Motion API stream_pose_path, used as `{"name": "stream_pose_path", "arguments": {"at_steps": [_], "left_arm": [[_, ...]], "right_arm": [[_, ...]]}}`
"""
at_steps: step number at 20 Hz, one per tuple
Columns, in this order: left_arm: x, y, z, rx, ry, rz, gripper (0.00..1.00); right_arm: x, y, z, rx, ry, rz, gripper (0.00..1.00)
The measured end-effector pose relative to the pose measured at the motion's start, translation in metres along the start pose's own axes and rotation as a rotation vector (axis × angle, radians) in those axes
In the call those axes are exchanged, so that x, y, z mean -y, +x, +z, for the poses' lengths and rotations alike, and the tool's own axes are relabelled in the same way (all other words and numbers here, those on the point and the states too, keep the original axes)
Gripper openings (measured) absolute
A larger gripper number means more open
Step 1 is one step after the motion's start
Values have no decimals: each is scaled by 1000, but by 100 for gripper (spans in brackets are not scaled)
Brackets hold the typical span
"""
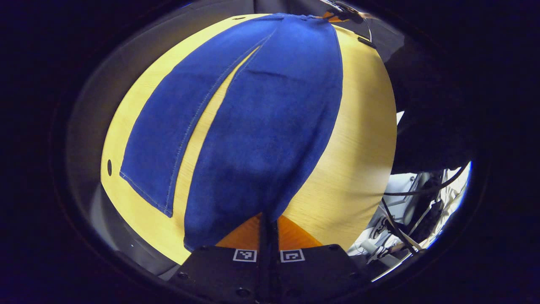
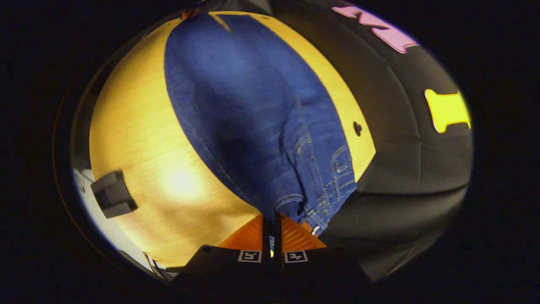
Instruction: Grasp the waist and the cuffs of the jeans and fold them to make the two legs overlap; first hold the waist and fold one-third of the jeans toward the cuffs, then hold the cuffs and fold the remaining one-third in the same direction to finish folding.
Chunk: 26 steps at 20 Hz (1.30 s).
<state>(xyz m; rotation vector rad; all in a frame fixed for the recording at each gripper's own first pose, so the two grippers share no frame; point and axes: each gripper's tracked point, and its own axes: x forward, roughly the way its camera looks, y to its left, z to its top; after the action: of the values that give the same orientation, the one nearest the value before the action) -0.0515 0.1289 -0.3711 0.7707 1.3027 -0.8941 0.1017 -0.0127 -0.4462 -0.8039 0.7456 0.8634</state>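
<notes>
Near cuff of jeans [image 1: 253,139]: hidden between left gripper [image 1: 268,221] fingers.
Waistband: pinched edge hidden inside right gripper [image 2: 272,223].
Far table [image 2: 135,139] edge: cut off.

Each handheld gripper shows a matte black, angular housing, the left gripper [image 1: 268,223] and the right gripper [image 2: 271,226] looking alike. On each housing's front edge sit two small square black-and-white coded markers, one at the base of each finger. Small round screw heads dot the black housing's face near its corners.
</notes>
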Motion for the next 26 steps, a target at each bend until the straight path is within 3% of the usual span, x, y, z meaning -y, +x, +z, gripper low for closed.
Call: {"name": "stream_pose_path", "arguments": {"at_steps": [5, 10, 12, 15, 20, 21, 22, 23, 24, 25, 26], "left_arm": [[-25, -39, 26, 78, -104, -19, 6], [-96, -62, 53, 97, -298, 117, 9], [-134, -68, 75, 144, -364, 151, 6], [-191, -47, 99, 140, -452, 271, 6], [-216, 22, 102, -15, -465, 217, 6], [-221, 28, 100, -42, -448, 223, 6], [-230, 31, 97, -58, -433, 252, 8], [-242, 34, 88, -74, -428, 298, 13], [-254, 33, 84, -71, -433, 341, 48], [-262, 30, 81, -58, -436, 378, 63], [-267, 22, 85, -29, -434, 413, 96]], "right_arm": [[47, -11, 30, 65, 171, -52, 5], [143, -11, 73, 161, 331, -181, 5], [169, 7, 80, 153, 419, -210, 5], [199, 55, 92, 118, 544, -230, 5], [196, 146, 96, -48, 642, -231, 5], [193, 158, 96, -68, 629, -239, 5], [189, 165, 99, -73, 617, -228, 11], [181, 170, 102, -76, 616, -207, 12], [180, 168, 100, -84, 608, -205, 38], [183, 167, 101, -68, 618, -202, 64], [185, 165, 101, -49, 652, -195, 90]]}}
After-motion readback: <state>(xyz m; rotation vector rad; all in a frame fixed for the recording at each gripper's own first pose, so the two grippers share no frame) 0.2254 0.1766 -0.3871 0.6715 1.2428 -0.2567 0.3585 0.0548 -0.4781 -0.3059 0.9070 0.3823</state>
